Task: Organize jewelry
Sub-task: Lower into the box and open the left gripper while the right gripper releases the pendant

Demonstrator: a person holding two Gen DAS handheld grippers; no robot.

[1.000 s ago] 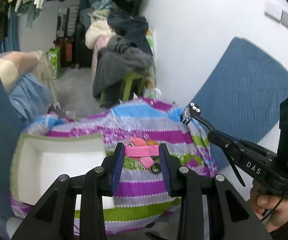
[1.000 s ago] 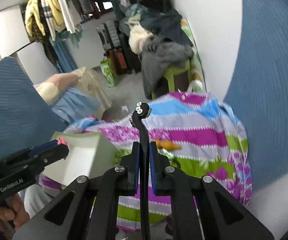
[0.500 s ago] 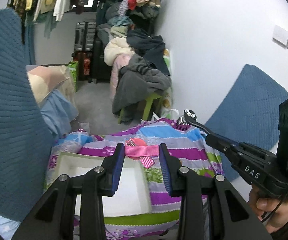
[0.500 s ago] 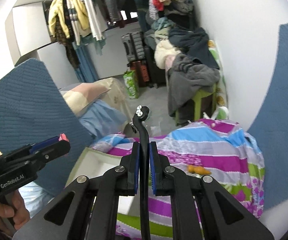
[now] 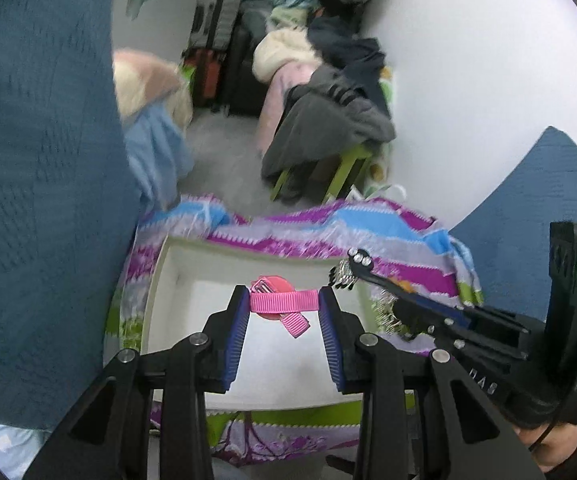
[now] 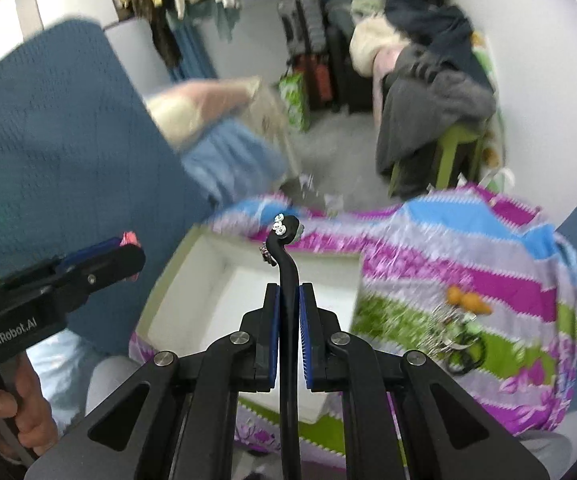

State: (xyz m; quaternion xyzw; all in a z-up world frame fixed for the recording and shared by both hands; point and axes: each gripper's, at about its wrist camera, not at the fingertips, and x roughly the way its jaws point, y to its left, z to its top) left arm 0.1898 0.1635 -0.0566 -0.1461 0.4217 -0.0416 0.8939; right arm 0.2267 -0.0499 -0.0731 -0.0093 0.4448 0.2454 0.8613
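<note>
The left gripper [image 5: 284, 304] pinches a pink ribbon clip [image 5: 282, 302] over the white box [image 5: 156, 280]; the right gripper [image 6: 288, 308], pressed together, pinches a black hair clip [image 6: 286, 248] above the box's far edge. Early release risks clips landing on the striped cloth [image 6: 468, 252].

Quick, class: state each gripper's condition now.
Left gripper: closed on the pink ribbon clip.
Right gripper: closed on the black hair clip.

Left gripper [image 5: 284, 307] angles downward, fingers [image 5: 235, 332] partly apart, clamping something; right gripper [image 6: 288, 300] angles downward too, fingers pinched together on something.
</note>
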